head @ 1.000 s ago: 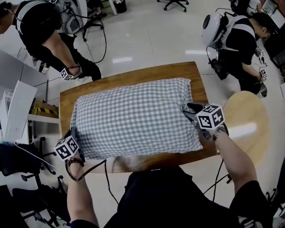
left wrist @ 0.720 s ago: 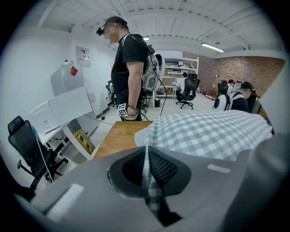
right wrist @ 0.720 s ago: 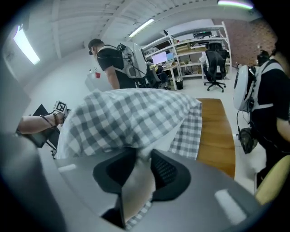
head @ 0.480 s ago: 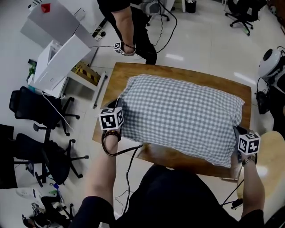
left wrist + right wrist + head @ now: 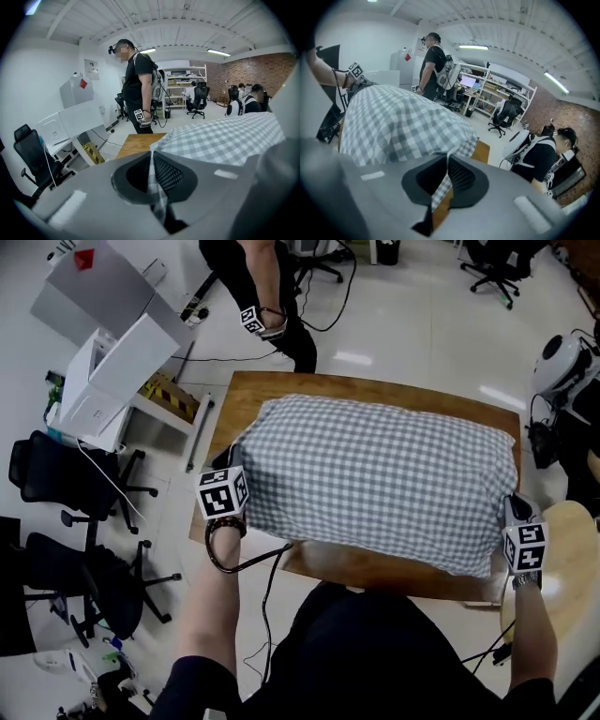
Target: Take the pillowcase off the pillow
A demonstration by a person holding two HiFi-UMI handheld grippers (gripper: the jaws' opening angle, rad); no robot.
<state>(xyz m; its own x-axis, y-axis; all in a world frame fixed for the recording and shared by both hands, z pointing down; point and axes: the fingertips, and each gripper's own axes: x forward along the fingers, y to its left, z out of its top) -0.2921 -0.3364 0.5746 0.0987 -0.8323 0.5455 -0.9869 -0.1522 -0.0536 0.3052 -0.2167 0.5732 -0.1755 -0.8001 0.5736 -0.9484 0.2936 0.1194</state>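
A pillow in a grey-and-white checked pillowcase [image 5: 375,479] lies across the wooden table [image 5: 394,570]. My left gripper [image 5: 234,456] is at the pillow's near left corner. In the left gripper view its jaws are shut on a thin fold of the checked cloth [image 5: 152,164], and the pillow [image 5: 225,140] bulges to the right. My right gripper [image 5: 511,504] is at the near right corner. In the right gripper view it [image 5: 447,171] is shut on a strip of the pillowcase edge, with the pillow [image 5: 398,122] rising to the left.
A person [image 5: 267,287] with a marker cube stands at the table's far side. White boxes [image 5: 112,362] and office chairs [image 5: 66,484] are on the left. A round wooden table [image 5: 562,559] is beside my right hand. A black cable [image 5: 272,568] hangs from my left wrist.
The right gripper has left the top of the pillow's right side, come to the near right corner and shut on the cloth. The left gripper keeps its hold. The head view has swung left.
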